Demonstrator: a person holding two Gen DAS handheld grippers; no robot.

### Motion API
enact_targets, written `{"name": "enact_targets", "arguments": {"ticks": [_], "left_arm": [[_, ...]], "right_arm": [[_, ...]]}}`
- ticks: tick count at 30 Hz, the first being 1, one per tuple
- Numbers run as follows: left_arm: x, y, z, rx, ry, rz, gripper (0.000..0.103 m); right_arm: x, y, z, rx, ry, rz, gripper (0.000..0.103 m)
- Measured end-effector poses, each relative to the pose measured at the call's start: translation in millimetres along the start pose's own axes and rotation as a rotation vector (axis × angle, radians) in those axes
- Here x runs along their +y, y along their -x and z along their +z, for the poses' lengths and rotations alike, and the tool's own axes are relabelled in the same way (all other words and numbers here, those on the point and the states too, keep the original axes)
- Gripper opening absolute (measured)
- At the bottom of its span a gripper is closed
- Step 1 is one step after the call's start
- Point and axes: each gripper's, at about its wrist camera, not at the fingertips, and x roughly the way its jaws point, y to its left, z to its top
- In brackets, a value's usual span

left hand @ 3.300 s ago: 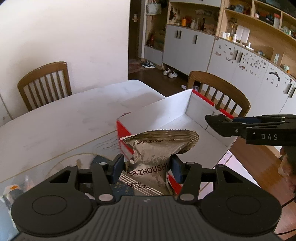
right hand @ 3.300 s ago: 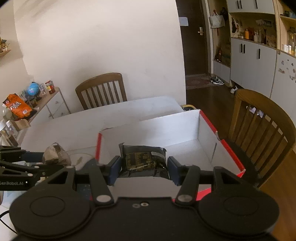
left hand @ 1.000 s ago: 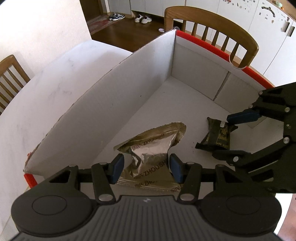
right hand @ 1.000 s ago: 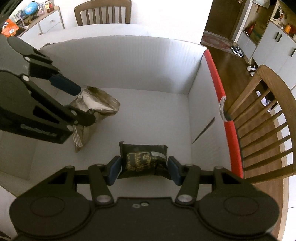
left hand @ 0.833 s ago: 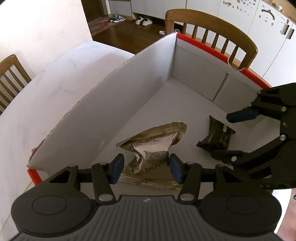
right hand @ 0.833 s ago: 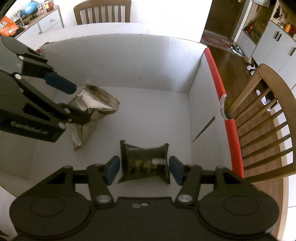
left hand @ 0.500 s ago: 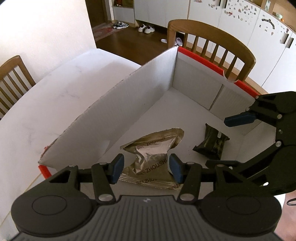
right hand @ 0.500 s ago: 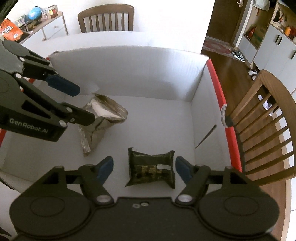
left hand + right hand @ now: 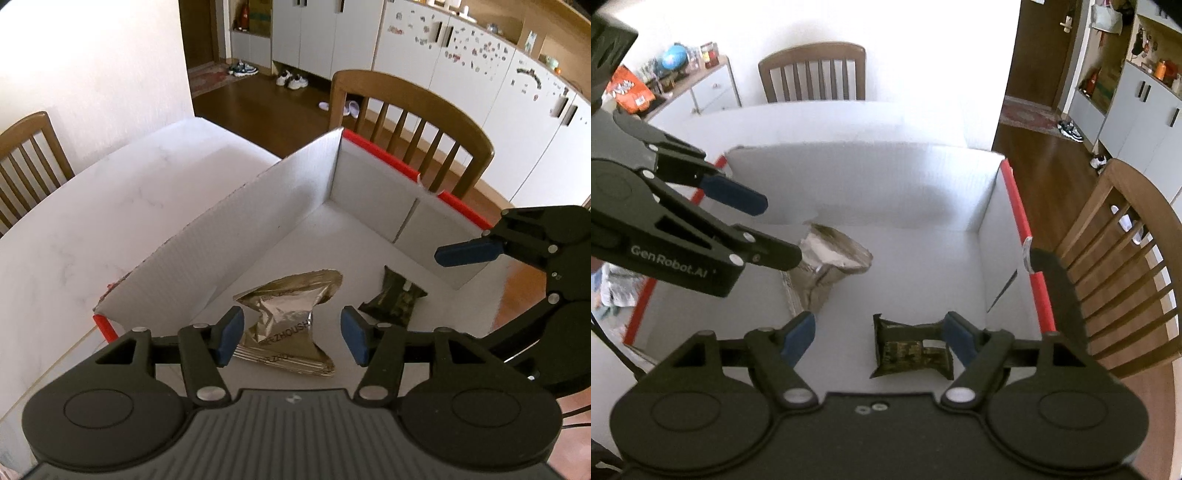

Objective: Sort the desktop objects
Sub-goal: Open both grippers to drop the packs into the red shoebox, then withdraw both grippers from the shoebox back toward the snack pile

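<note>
- Your left gripper (image 9: 291, 334) hangs over the near edge of the white cardboard box (image 9: 229, 236) with its blue pads (image 9: 229, 334) apart; its jaws have just been opening, and the silver foil snack bag (image 9: 286, 317) lies between and below them, untouched.
- That foil bag rests on the box floor, crumpled and pinched at the waist, close to the long left wall; in the right wrist view it (image 9: 831, 266) sits just past the tip of your left gripper (image 9: 775, 229).
- Your right gripper (image 9: 879, 338) is released too: its jaws have just been opening, and they stand wide on either side of the dark packet (image 9: 912, 349) without pressing it.
- The dark packet lies flat on the box floor, nearer the right wall with the red rim (image 9: 1030, 254); in the left wrist view it (image 9: 393, 301) is just beside the foil bag, to its right, the two apart.
- The box stands on the white desk (image 9: 92, 206), its far right corner at the desk's edge.
- One wooden chair (image 9: 410, 122) stands behind the box's red-rimmed wall, another (image 9: 812, 70) at the far side of the desk.
- On a sideboard at the far left you have a small globe (image 9: 674, 57) and an orange snack bag (image 9: 629, 90).
</note>
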Motion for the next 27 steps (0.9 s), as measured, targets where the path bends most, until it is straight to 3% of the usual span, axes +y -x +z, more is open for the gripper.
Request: {"name": "enact_targets", "arguments": {"ticks": [27], "left_arm": [[7, 75, -50, -0.104, 0.095, -0.042, 0.058]], "right_arm": [[22, 52, -9, -0.128, -0.113, 0.022, 0.079]]}}
